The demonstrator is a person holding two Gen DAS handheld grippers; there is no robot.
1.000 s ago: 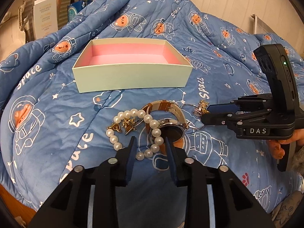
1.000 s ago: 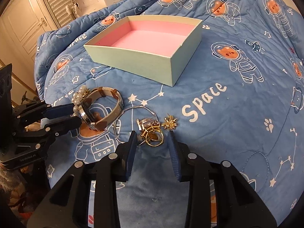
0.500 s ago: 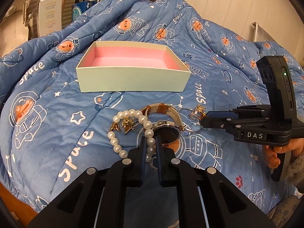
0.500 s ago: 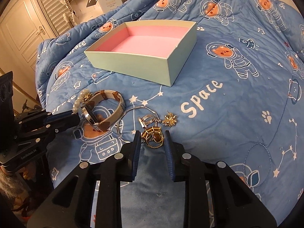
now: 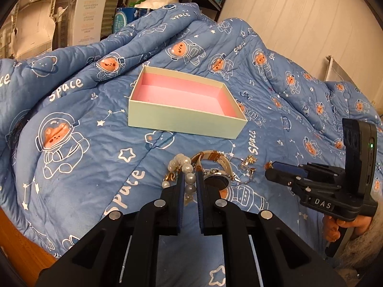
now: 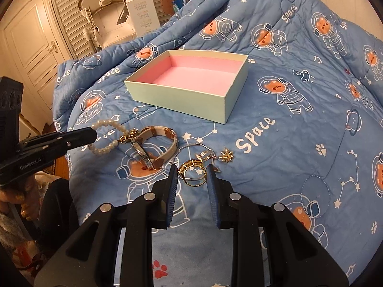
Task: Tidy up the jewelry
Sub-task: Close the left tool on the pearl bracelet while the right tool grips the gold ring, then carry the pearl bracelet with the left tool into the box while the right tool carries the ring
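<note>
A pale green box (image 5: 184,119) with pink lining (image 6: 198,76) sits open on the blue quilt. My left gripper (image 5: 189,179) is shut on the pearl bracelet (image 5: 185,169), lifted off the quilt; it also shows in the right wrist view (image 6: 105,141). A watch with a tan strap (image 6: 158,148) lies beside it. My right gripper (image 6: 191,172) holds a gold ring (image 6: 192,175) between its fingers, raised slightly. A silver bangle (image 6: 198,147) and a gold star earring (image 6: 226,155) lie just beyond.
The blue space-print quilt (image 6: 299,119) covers the bed. A white carton (image 5: 89,12) and shelves stand behind. A wooden bed edge (image 5: 14,244) shows at lower left. A white door (image 6: 31,55) is at the left.
My left gripper closed on the pearl bracelet and lifted it. My right gripper narrowed around the gold ring and rose a little.
</note>
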